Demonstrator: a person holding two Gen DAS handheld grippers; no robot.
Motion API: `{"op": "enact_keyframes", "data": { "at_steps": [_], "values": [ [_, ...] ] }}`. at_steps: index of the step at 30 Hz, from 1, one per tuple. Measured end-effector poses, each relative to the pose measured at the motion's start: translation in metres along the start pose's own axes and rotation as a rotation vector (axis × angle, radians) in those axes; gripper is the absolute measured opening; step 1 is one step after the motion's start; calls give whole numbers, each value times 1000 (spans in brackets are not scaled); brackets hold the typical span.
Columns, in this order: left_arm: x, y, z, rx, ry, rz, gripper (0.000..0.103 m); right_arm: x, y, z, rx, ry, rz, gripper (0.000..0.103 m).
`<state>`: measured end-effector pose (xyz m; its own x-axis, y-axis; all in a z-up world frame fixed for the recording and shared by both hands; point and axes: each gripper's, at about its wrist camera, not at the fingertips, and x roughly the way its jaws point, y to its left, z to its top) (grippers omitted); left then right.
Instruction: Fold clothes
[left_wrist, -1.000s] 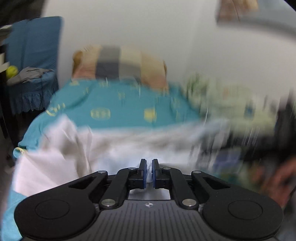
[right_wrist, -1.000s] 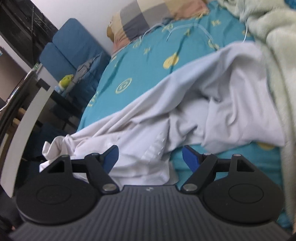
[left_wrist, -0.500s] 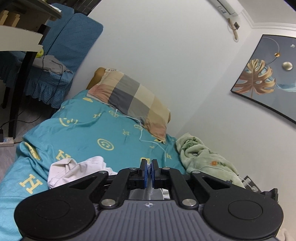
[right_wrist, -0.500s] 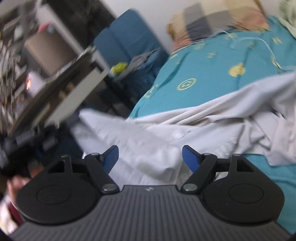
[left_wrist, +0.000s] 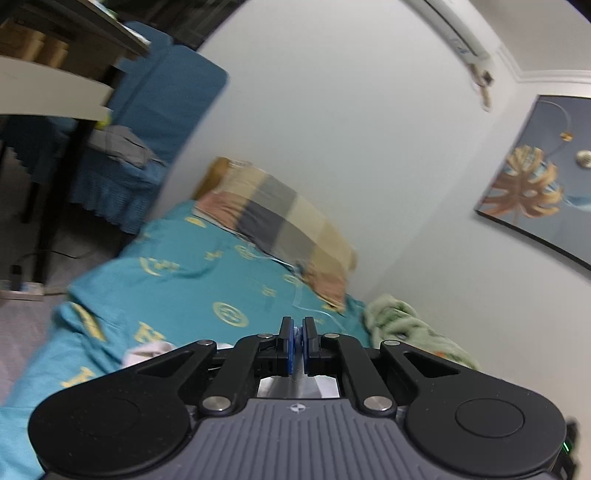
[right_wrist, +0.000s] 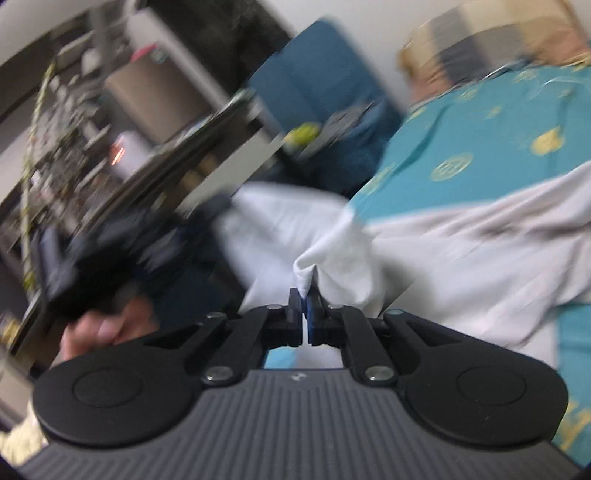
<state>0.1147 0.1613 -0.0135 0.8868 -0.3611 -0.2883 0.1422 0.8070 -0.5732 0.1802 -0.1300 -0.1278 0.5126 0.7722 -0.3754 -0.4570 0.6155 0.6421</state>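
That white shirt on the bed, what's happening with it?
A person is starting to fold it. The right hand-held gripper is shut on a bunched edge of the white cotton shirt, which is spread over the teal patterned bedsheet. The left hand-held gripper is shut too, with white cloth showing between and under its fingers, and it points toward the checked pillow. The pictures are blurry, so things are moving.

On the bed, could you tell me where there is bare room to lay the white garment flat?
Bare teal sheet lies between the checked pillow and the white garment. The green blanket crowds the wall side.
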Motion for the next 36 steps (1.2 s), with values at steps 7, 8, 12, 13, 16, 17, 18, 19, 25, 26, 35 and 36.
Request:
{"op": "enact_keyframes", "data": {
  "at_steps": [7, 8, 12, 13, 16, 17, 18, 19, 25, 26, 35, 36],
  "values": [
    [-4, 38, 9, -34, 2, 310, 4, 14, 12, -17, 22, 104, 58, 8],
    [-2, 43, 10, -31, 10, 355, 4, 5, 2, -11, 68, 78, 45, 8],
    [10, 60, 9, -32, 69, 462, 5, -39, -57, 12, 276, -51, -130, 9],
    [13, 62, 8, -36, 82, 468, 5, -49, -74, 16, 333, -75, -206, 9],
    [15, 59, 6, -13, 121, 474, 6, -66, -119, 19, 468, -99, -395, 10],
    [17, 57, 5, -9, 138, 476, 6, -67, -129, 17, 503, -101, -422, 10],
    [18, 55, 4, -8, 151, 474, 6, -68, -139, 15, 538, -103, -448, 10],
    [18, 54, 3, -14, 157, 469, 9, -67, -147, 14, 568, -103, -467, 10],
    [0, 42, 4, -1, 94, 463, 39, -40, -158, 9, 587, -57, -446, 50],
    [-4, 36, 4, 20, 72, 458, 46, -37, -157, 9, 584, -54, -447, 52],
    [-1, -45, -32, 318, 69, 280, 56, -18, -168, 6, 577, -49, -439, 52],
    [4, -53, -41, 351, 99, 259, 56, -14, -169, 7, 566, -53, -434, 52]
  ]
}}
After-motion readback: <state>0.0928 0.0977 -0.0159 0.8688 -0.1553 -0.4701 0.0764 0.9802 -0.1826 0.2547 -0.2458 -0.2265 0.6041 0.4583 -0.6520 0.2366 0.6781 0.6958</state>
